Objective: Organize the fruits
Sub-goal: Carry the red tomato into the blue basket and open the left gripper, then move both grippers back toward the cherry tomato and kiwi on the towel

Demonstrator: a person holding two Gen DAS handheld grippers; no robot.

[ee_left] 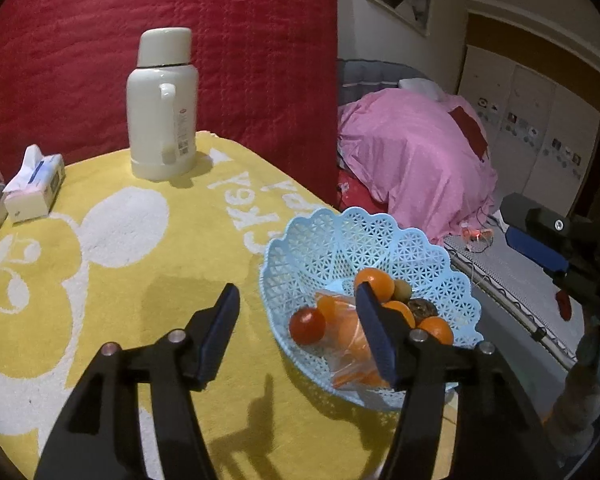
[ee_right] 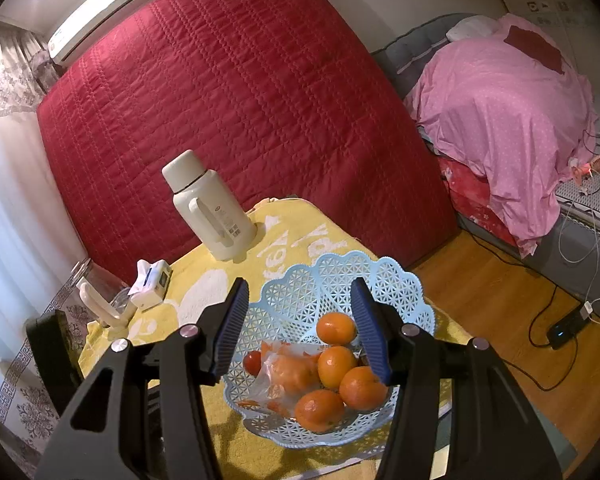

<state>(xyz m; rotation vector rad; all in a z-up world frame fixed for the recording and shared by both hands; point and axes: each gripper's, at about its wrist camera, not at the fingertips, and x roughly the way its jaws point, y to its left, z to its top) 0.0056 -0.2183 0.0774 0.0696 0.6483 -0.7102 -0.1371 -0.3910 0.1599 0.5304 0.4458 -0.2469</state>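
Both tongs are hovering above a yellow towel (ee_left: 120,280) covering the table, each spread wide and pinching nothing. The left gripper (ee_left: 296,312) is hanging just left of the pale blue lattice basket (ee_left: 328,232), its right finger overlapping the fruit in view; the right gripper (ee_right: 300,312) is looking straight down into that basket (ee_right: 340,276).

All visible fruit is lying in the basket: several oranges (ee_right: 336,366), a red tomato-like fruit (ee_left: 307,325), a small green fruit (ee_left: 402,289), a dark round one (ee_left: 422,307), and a clear bag of orange pieces (ee_right: 288,372). No fruit is lying on the towel.

The step in hand appears to be choosing a piece from the pile, or finishing. A next grasp would call for lowering open fingers around a single topmost orange without snagging the bag. A white thermos (ee_left: 162,108) and tissue box (ee_left: 34,188) are standing well apart.
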